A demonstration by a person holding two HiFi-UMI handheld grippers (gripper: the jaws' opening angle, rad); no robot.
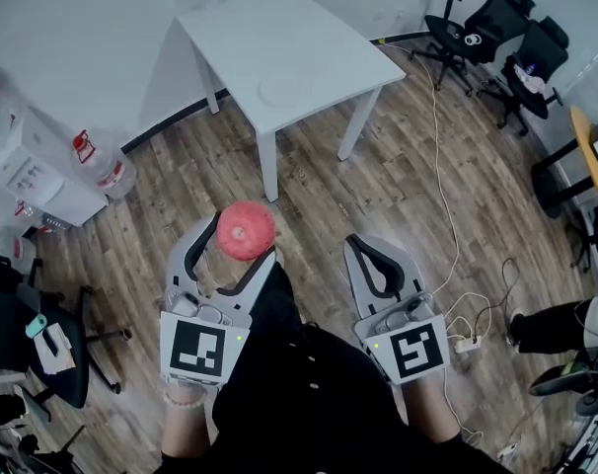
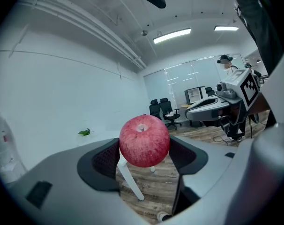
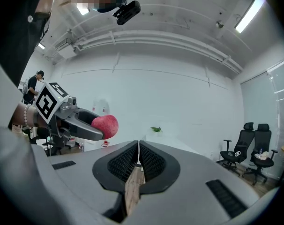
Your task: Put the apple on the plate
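Across the wooden floor [image 1: 309, 191], a round white plate [image 1: 284, 89] is seen on the white bench [image 1: 230, 47], so the round red apple [image 1: 245, 230] is held clamped in the left hand-held gripper [image 1: 242, 241] for carrying, while the right hand-held gripper [image 3: 138, 159] is pressed together, empty.

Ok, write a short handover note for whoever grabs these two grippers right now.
Left gripper: shut on the apple, held in the air over the wood floor.
Right gripper: jaws together, nothing between them.
Plate: bare, near the front edge of the white table, ahead of the person.
Done: apple picked up.
Left: carry it forward to the table, set it on the plate, open the left jaws.
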